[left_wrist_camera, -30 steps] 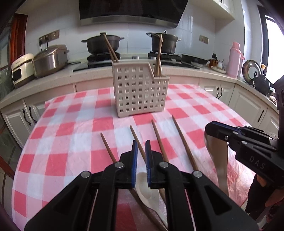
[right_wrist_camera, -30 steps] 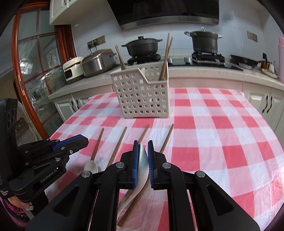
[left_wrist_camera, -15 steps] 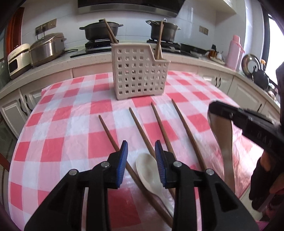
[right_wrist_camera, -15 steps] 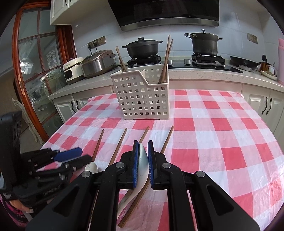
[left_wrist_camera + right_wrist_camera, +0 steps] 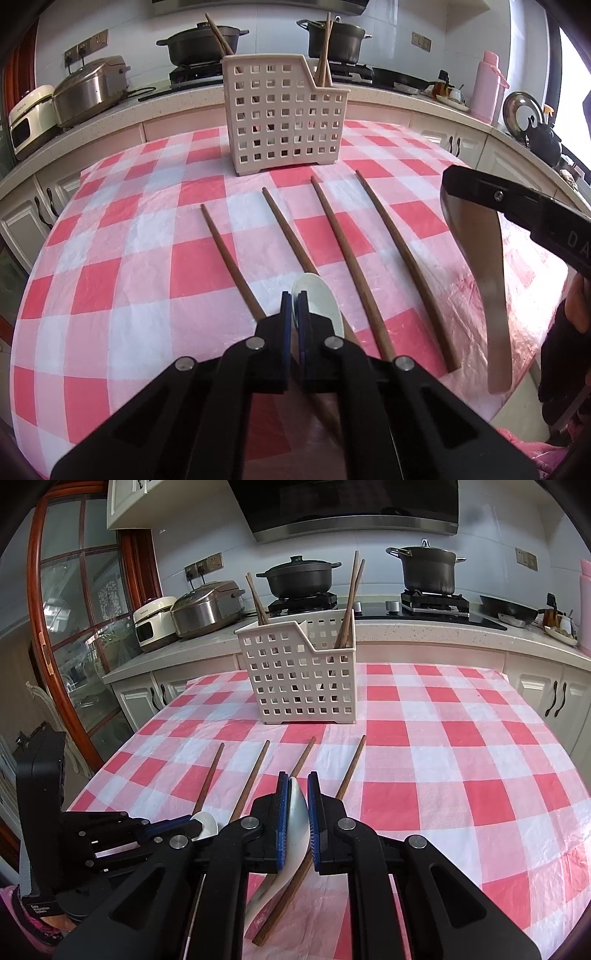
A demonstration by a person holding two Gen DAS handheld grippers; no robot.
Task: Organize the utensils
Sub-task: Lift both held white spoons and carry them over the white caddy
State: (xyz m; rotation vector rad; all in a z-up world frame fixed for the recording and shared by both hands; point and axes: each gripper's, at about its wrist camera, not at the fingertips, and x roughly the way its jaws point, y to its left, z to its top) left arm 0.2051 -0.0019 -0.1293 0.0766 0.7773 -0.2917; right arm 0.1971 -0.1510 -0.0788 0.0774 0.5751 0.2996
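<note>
Two handheld grippers work over a red-and-white checked tablecloth (image 5: 461, 760) in a home kitchen. The left gripper (image 5: 294, 314) has its blue pads pinched on the rim of a white ceramic spoon (image 5: 320, 306) lying at the near edge of the cloth; its side label, seen from the right wrist camera, appears to read "Data Acquisition System", though the print is small. The right gripper (image 5: 295, 812) is clamped on a second white spoon (image 5: 297, 823), held above the cloth; letters "DA" show on its housing in the left wrist view.

Four wooden chopsticks (image 5: 343, 251) lie side by side and apart on the cloth, tips toward a white perforated utensil basket (image 5: 284, 118) standing upright mid-table. Its tall compartment holds one chopstick leaning left, and its low compartment holds a pair (image 5: 349, 602) leaning right. Bare cloth lies open between the loose chopsticks and the basket, and wider to the right.

Behind, two black pots (image 5: 299, 578) sit on the stove, with a steel rice cooker (image 5: 88, 90) on the counter.
</note>
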